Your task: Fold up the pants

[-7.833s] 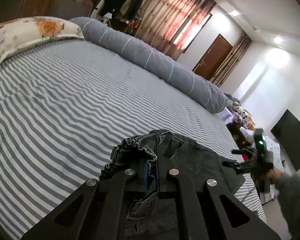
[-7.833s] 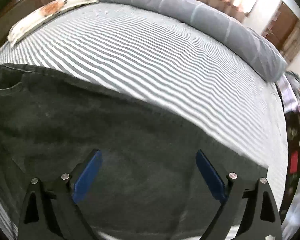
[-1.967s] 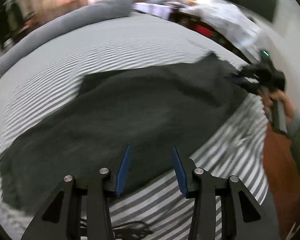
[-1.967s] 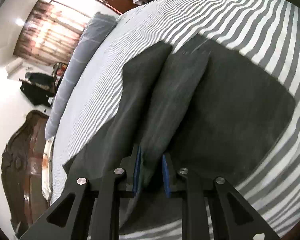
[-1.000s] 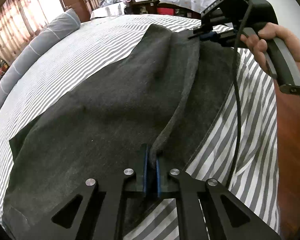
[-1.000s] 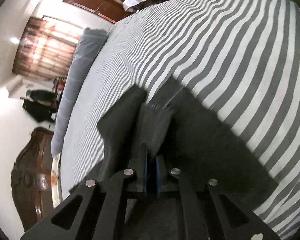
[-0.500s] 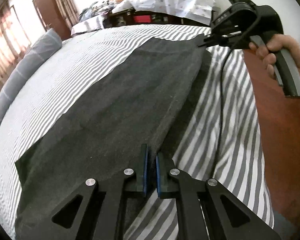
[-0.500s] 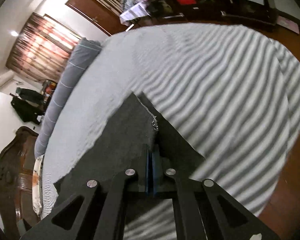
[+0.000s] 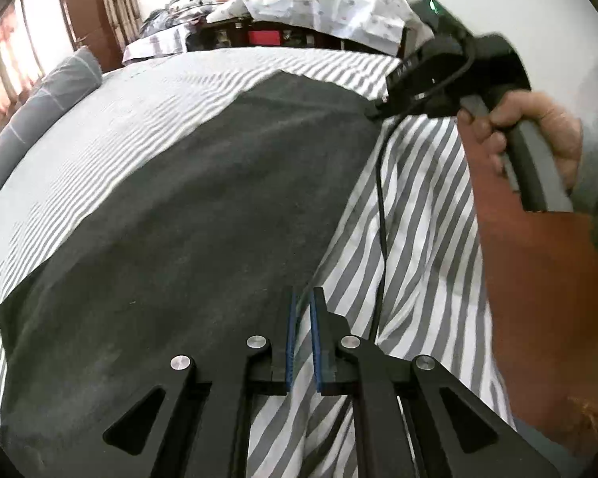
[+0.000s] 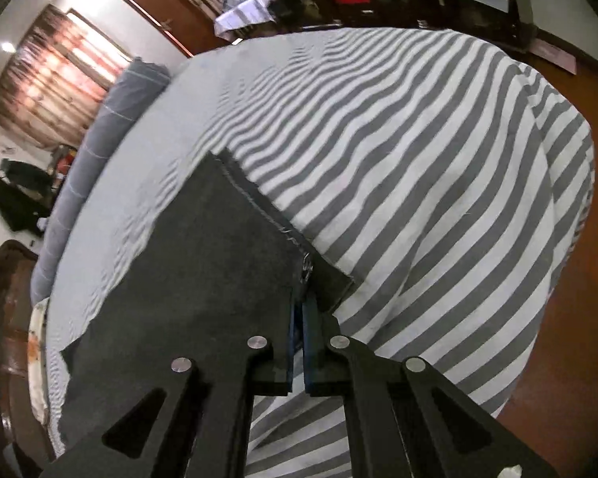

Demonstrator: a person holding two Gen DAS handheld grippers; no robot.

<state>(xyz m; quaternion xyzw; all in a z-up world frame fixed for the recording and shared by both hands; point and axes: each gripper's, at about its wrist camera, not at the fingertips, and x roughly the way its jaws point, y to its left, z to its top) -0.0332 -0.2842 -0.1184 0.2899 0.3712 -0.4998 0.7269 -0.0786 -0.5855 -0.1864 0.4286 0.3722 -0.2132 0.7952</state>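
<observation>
The dark grey pants lie spread flat on the striped bed, one leg laid over the other. My left gripper is shut on the near long edge of the pants. My right gripper is shut on the hem end of the pants, near the bed's corner. In the left wrist view the right gripper shows at the far end of the cloth, held by a hand.
The grey-and-white striped sheet hangs over the bed edge beside brown floor. A long grey bolster lies along the far side. A black cable runs across the sheet. Cluttered furniture stands beyond the bed.
Both grippers have pulled the folded pants toward the bed's near edge and laid them flatter. The raised fold between the legs has gone.
</observation>
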